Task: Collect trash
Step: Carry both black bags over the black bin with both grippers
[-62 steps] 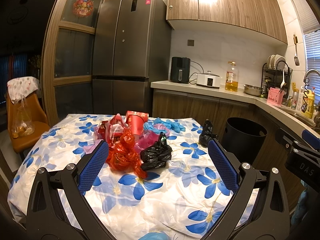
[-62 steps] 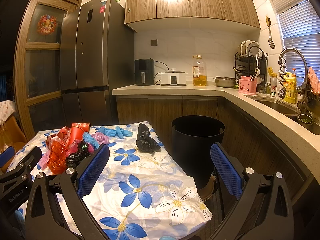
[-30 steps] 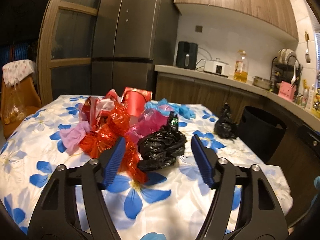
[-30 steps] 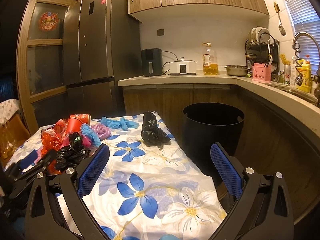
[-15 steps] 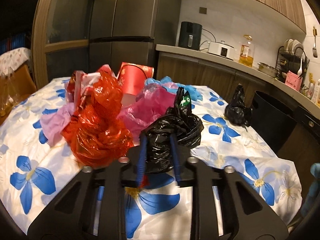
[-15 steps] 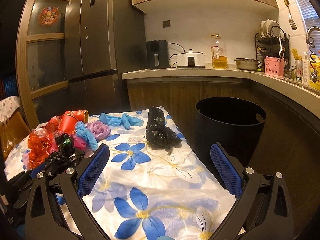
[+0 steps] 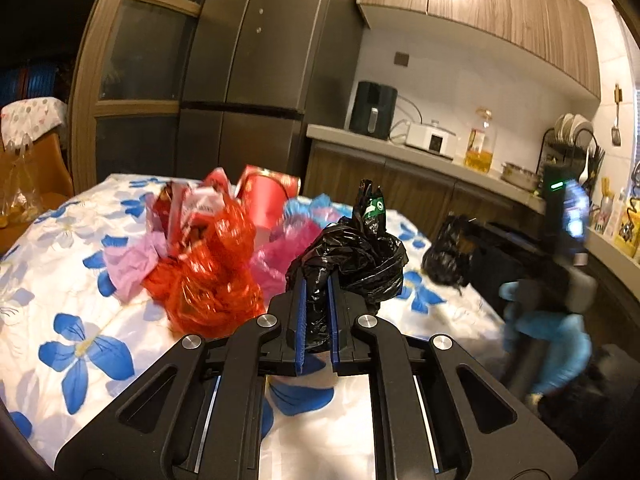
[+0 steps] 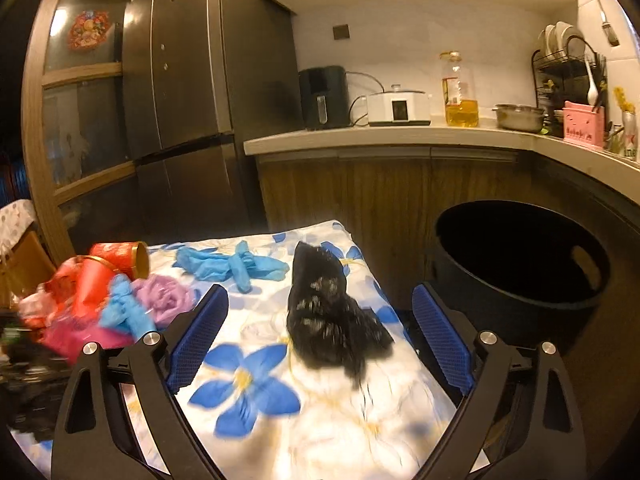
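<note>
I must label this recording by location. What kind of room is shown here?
Most likely a home kitchen: a tall refrigerator, a countertop carrying a bottle of cooking oil, and a dish rack with plates.

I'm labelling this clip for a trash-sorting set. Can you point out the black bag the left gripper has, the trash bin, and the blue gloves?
black bag (image 7: pixel 356 256), left wrist view, on its crumpled body.
trash bin (image 8: pixel 516 296), right wrist view, on its front wall.
blue gloves (image 8: pixel 232 266), right wrist view, on the middle of the bundle.

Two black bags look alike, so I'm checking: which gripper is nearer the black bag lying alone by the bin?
Right. The right gripper has that black bag between its open jaws; the left gripper is clamped on another black bag.
</note>
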`<state>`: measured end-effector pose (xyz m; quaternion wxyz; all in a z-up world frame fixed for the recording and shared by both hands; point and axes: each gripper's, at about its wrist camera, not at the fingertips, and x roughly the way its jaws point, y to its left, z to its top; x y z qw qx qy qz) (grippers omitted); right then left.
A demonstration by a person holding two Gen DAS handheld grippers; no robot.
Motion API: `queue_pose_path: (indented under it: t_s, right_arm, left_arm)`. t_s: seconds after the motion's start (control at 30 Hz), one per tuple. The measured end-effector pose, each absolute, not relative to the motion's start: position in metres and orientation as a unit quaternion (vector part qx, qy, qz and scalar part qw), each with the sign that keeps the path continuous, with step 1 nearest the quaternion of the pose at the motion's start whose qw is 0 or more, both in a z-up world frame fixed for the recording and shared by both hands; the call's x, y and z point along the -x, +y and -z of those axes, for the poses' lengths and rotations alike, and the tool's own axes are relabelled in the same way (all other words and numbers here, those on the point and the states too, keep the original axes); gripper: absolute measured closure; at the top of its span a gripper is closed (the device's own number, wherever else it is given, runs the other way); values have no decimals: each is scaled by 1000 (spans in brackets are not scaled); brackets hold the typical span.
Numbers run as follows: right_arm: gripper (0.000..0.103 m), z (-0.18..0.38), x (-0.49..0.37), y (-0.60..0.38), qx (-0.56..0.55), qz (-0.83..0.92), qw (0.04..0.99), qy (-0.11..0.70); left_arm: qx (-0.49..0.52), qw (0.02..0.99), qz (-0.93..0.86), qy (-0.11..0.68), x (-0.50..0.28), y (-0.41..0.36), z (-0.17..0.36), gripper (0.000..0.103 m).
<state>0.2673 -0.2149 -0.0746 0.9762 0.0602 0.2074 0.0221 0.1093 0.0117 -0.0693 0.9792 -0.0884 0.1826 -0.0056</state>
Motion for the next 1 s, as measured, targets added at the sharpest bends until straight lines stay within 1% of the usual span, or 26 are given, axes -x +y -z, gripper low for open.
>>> queue_pose_path:
  t_s: [0.1,0.27,0.3,0.33,0.37,0.43,0.5,0.6,0.8,1.0]
  right_arm:
    - [14,83,-295,-216,-62,-24,971,231]
    - [34,95,-325,-219,-73,-24,961,265]
    - [43,97,-328,-218,-71,-25,960,271]
    - [55,100,-330,-216,-65,-26,957,280]
    - [62,103,-331,-213,-60,-27,957,284]
    - [83,104,-329,-210,-55,-36,956,285]
    - [93,101,-325,-209,-50,-48,958,278]
    - [97,89,-310,-210,-47,-59,964,256]
    - [98,59,-264,-224,-76,-93,968,221]
    - [98,34,-220,-238,-74,-109,972,194]
  left_arm:
    - [86,981,6,174,-109,12,63,95]
    - [91,980,8,175,-116,13,59,95]
    - [93,980,8,176,-117,14,59,95]
    - [94,980,7,177,-119,14,59,95]
    - [94,980,6,178,-119,14,59,95]
    - [94,979,3,179,-121,14,59,95]
    - [94,980,1,178,-121,14,57,95]
    - [94,980,-3,177,-120,14,54,95]
    - [95,982,-7,164,-117,7,42,95]
    - [79,986,8,145,-116,-18,25,95]
